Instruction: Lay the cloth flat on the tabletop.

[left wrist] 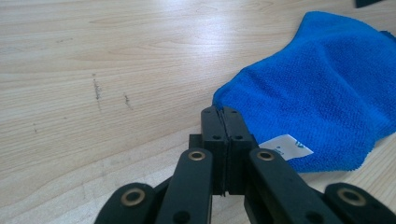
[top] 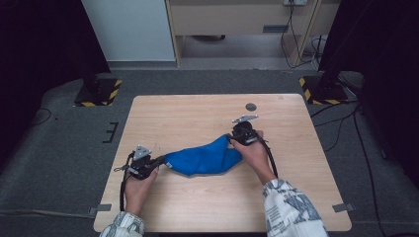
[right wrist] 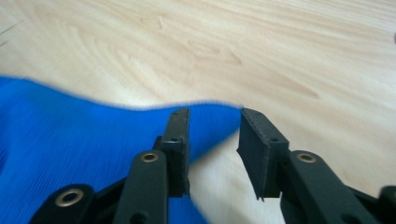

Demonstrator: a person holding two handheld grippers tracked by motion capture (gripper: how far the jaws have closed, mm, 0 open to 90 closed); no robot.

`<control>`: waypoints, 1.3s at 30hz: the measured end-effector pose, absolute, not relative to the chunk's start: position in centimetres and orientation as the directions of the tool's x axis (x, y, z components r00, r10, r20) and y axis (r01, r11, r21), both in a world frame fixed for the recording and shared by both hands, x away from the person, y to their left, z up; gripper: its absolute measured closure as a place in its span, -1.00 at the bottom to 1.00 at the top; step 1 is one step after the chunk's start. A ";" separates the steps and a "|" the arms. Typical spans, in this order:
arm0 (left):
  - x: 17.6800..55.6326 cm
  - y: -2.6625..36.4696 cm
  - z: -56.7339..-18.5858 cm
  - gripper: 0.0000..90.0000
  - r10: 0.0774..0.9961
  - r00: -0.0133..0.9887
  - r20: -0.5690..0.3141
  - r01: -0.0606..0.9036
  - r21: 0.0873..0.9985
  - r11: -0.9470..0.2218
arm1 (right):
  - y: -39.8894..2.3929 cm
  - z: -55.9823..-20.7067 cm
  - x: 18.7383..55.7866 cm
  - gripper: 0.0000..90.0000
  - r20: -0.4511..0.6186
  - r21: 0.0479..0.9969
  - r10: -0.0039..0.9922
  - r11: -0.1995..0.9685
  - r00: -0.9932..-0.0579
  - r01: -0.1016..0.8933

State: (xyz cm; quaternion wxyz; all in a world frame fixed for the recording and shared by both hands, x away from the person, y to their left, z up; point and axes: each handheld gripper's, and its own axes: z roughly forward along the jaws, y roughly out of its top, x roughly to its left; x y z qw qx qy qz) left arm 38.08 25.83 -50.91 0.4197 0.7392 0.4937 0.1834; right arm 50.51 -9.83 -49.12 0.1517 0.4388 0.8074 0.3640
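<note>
Blue microfibre cloth (top: 205,158) lying near the middle of the wooden table (top: 197,111), pinched at its left corner by the tightly closed left gripper (left wrist: 223,114). Right gripper (right wrist: 212,116) jaws apart, cloth corner between them, unclamped; next: close and spread. Nothing nearby in the way.

We count one blue cloth (top: 205,158), lying between our two grippers, its corner tip in the gap of the right gripper (right wrist: 215,140) and its other end at the tips of the left gripper (left wrist: 226,122). One white label (left wrist: 285,146) sits on the cloth just beside the left claw. One table (top: 197,111) carries it all, with one dark round spot (top: 251,106) beyond the right claw.
</note>
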 end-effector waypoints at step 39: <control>38.5 25.5 -51.4 0.98 0.880 0.460 -0.120 0.585 0.787 -0.198 | -8.6 -52.1 52.9 0.63 0.034 0.638 0.787 0.457 -0.616 0.620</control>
